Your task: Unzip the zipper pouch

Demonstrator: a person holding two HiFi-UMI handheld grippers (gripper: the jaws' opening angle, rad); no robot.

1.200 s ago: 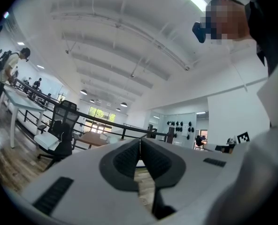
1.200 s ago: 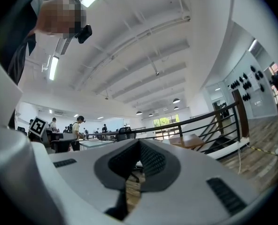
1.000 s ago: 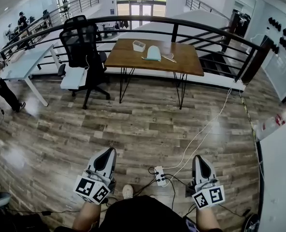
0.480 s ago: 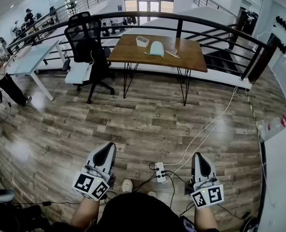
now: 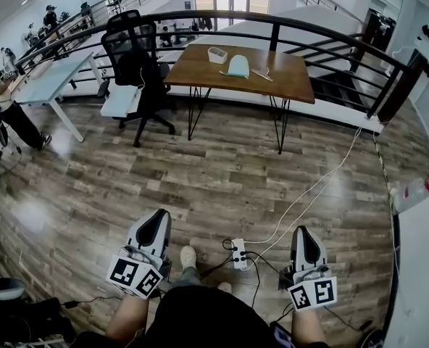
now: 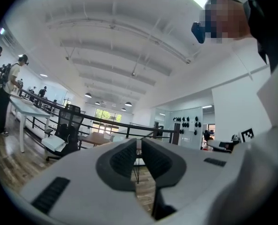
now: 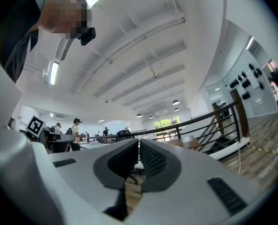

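Nothing done yet; the task hasn't started. Your left gripper (image 5: 157,220) is closed, jaws together with nothing between them; same for your right gripper (image 5: 304,234), pads meeting, empty. Both are held low in front of you, pointing level over the wood floor (image 5: 200,180).

The zipper pouch (image 5: 238,66), as far as I can tell the pale blue-green lump, lies on the wooden table (image 5: 193,72) by the railing (image 5: 275,35), well apart from both grippers; it's too small to see whether the zip is shut, but I'd judge it untouched. A small white tray (image 5: 217,54) sits just beside it; a black office chair (image 5: 131,53) stands at the table's left end. A power strip (image 5: 238,254) and its cables lie on the floor between your grippers; mind your feet.

Everything is left to do: get to the table; pin the pouch with one gripper; catch the pull tab with the other; draw it along.
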